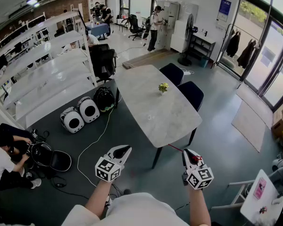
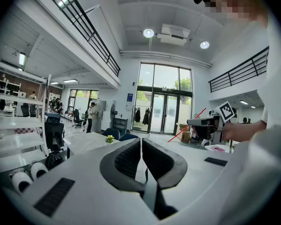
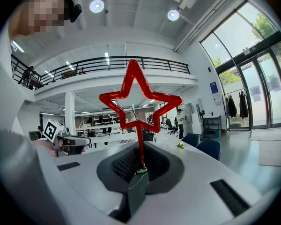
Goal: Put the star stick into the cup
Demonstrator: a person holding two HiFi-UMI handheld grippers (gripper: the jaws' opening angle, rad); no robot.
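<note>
The right gripper [image 3: 140, 165] is pinching, jaws nearly together, the thin stem of a red outline-star stick [image 3: 141, 144]. The stick's long axis is running straight out along the jaws, star end leading toward the grey stone-look table [image 1: 165, 117]. The left gripper [image 2: 141, 153] is hovering closed and empty. White shelving [image 1: 47, 74] and tall glass doors [image 1: 269, 60] are flanking the grey-floored room.

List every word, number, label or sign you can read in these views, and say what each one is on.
Nothing is legible in any view.
Blue wall poster: too small to read.
Pink sheet on the white side table: too blurred to read.
Square markers on the left gripper and right gripper: black-and-white patterns only, no letters.
</note>
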